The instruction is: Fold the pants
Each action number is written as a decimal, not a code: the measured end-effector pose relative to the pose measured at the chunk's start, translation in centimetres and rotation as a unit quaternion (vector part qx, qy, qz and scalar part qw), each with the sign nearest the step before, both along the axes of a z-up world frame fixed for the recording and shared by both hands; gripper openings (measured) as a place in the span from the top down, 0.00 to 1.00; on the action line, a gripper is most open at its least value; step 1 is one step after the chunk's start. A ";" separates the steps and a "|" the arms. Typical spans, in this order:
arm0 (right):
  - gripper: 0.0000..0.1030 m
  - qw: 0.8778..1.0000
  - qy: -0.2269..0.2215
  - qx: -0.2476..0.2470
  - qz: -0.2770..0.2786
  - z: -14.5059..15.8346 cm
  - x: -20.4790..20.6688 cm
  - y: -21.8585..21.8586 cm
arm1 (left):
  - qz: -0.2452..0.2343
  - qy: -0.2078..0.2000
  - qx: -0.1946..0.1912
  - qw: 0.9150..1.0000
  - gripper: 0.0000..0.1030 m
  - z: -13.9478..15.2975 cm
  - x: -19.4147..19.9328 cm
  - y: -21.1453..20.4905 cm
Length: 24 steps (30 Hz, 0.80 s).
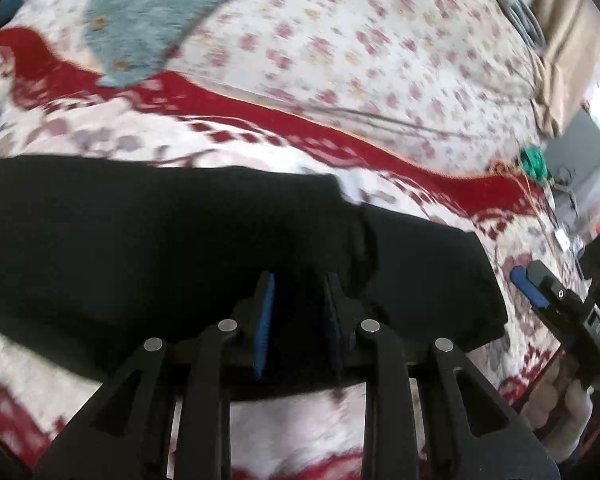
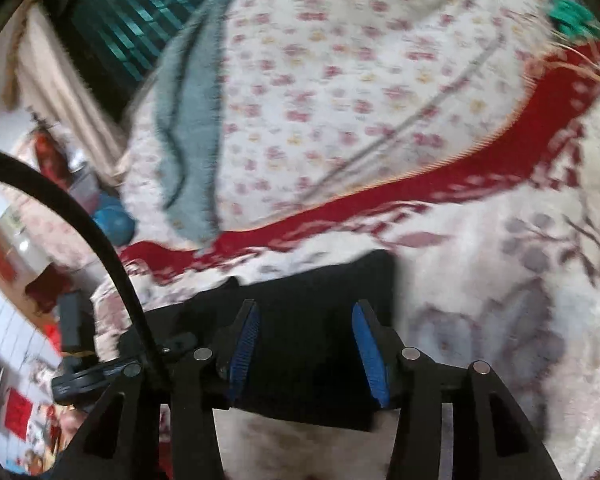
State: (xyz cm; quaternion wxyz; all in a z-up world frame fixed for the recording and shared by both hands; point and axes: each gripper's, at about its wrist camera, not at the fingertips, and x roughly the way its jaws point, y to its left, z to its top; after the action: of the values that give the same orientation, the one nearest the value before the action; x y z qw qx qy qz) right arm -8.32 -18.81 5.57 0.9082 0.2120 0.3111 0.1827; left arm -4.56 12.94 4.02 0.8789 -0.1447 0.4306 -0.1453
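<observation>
- Black pants point(image 1: 220, 248) lie folded on the red-and-white blanket point(image 1: 380, 152).
- Left gripper point(image 1: 300, 300): jaws parted over the cloth, nothing seen pinched.
- Right gripper point(image 2: 304, 344): jaws wide apart, released.
- Next fold judged best started with both near corners pinched evenly.

Left gripper point(image 1: 298, 316) angles steeply down, jaws narrowly parted; right gripper point(image 2: 306, 344) shallower, jaws wider

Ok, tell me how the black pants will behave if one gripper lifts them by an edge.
The pants are probably floppy: they lie flat with soft creases, so the free part would likely sag. They look light and thin. The folded layers may slide apart on the blanket.
</observation>
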 end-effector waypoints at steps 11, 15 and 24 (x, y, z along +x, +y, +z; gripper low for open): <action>0.55 0.993 0.012 -0.016 0.120 -1.2 3.6 9.9 | 0.154 -0.013 -0.060 0.986 0.43 0.8 -4.4 10.9; 0.53 0.987 0.015 -0.030 0.159 -1.6 4.9 13.5 | 0.198 -0.009 -0.081 0.977 0.43 0.2 -5.8 14.2; 0.50 0.969 0.009 -0.062 0.237 -1.5 7.7 21.2 | 0.263 0.008 -0.099 0.960 0.43 -1.7 -7.3 17.6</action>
State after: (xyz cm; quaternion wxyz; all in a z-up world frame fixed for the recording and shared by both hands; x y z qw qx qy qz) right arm -0.64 2.40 4.08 0.8475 0.0766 0.3712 0.3716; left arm -11.88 30.57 2.36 0.8638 -0.3401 0.3684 0.0499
